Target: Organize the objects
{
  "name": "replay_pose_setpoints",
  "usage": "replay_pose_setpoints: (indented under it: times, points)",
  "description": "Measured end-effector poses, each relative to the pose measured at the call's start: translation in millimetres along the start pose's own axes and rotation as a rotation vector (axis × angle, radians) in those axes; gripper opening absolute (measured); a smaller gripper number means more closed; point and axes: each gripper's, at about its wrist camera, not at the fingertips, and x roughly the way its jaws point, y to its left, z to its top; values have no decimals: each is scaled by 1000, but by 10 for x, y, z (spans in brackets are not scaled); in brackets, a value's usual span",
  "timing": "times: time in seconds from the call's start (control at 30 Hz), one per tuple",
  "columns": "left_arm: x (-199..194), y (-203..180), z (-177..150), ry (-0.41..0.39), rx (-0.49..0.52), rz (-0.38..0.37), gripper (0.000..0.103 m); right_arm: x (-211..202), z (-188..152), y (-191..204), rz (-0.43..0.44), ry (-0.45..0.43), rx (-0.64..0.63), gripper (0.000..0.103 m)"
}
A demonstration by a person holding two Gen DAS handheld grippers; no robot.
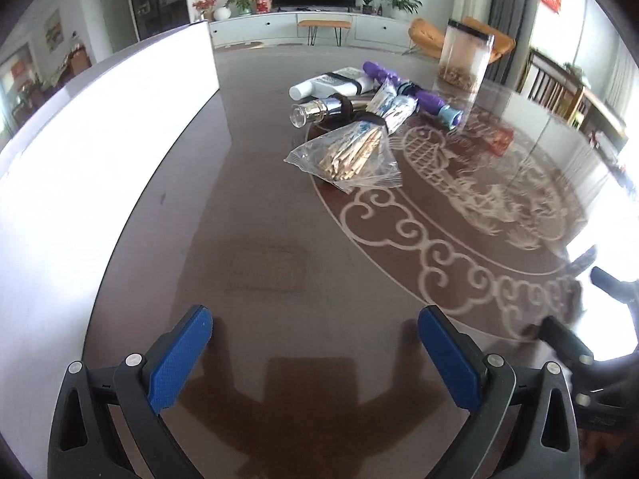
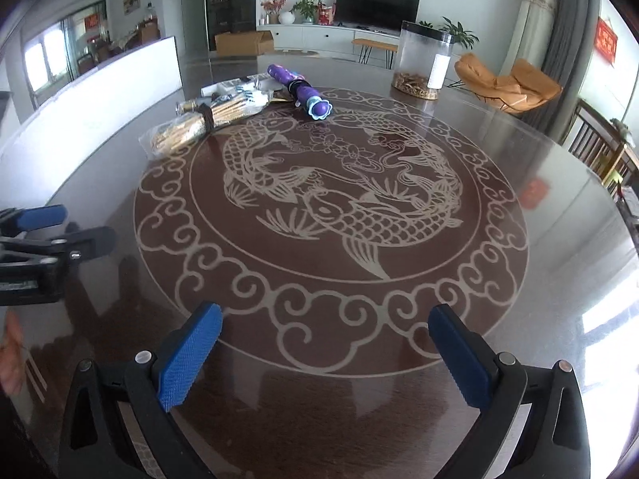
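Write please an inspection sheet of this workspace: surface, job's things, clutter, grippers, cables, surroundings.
Surface: glossy dark brown table with pale fish pattern, bare near the grippers.
Job's things: clear bag of wooden sticks, purple folded umbrella, white tube and small glass bottle piled together at the far side.
Clutter: tall clear plastic canister standing apart.
Grippers: left gripper and right gripper open, nothing between the blue pads.
Cables: nothing seen.
Surroundings: white board, black television, orange chair.
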Motion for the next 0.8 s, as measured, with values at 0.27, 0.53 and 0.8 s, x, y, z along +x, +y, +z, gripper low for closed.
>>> replay_pose_setpoints:
  times: [0.27,0.53,0.8]
  points:
    - [95,101,122,-55,1,-7,103,-2,-32,-43,35,16,34,103]
    - [114,93,136,-55,1,-7,103,-2,-31,-44,35,17,35,103]
    - [114,92,135,-55,1,-7,103,-2,-28,-45,37,18,36,103]
